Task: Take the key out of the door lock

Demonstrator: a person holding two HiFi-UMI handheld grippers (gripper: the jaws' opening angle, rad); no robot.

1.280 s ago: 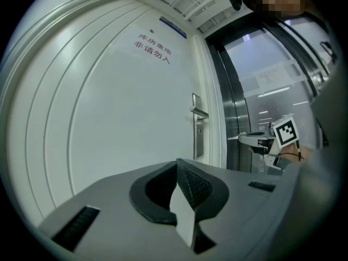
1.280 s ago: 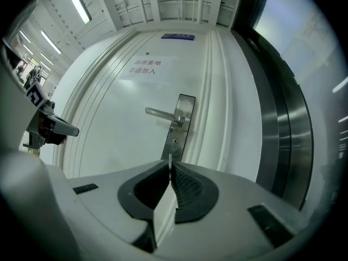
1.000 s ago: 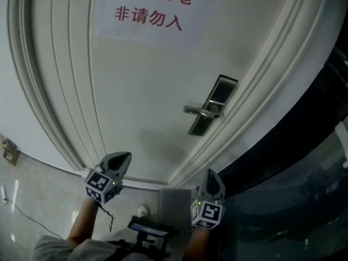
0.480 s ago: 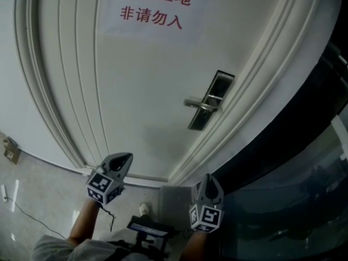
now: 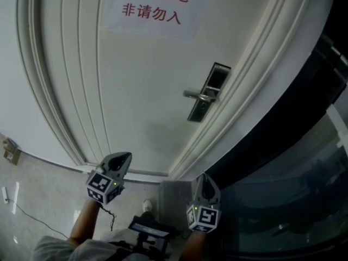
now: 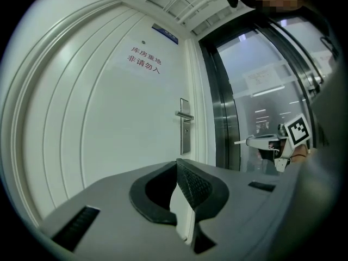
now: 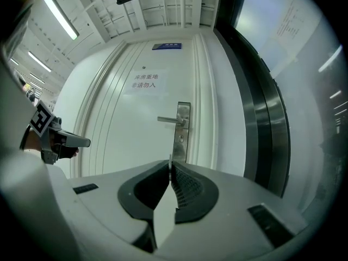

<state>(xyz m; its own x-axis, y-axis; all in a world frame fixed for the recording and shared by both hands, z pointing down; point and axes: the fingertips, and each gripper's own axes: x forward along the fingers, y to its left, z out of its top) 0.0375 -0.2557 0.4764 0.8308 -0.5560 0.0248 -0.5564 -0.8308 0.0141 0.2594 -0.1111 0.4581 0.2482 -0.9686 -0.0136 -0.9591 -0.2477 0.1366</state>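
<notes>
The white door's steel lock plate [image 5: 209, 91] with its lever handle [image 5: 198, 95] is at centre right in the head view, well above both grippers. The keyhole [image 7: 180, 139] below the lever looks like a bare dark spot. My right gripper [image 5: 202, 176] is low and far back from the door. Its jaws [image 7: 171, 165] are pinched on a thin metal sliver that stands edge-on at their tips and looks like the key [image 7: 171, 158]. My left gripper [image 5: 124, 156] is at lower left, its jaws [image 6: 176, 162] shut with nothing in them.
A paper sign with red characters [image 5: 152, 7] hangs on the upper door. Moulded door-frame ribs [image 5: 65, 91] run down the left. A dark metal frame and glass wall [image 5: 283, 162] stand to the right. Grey tiled floor [image 5: 32, 200] lies below, with a cable across it.
The right gripper has sunk slightly lower and back from the door. The lock has drifted up in the head view. The left gripper has hardly moved.
</notes>
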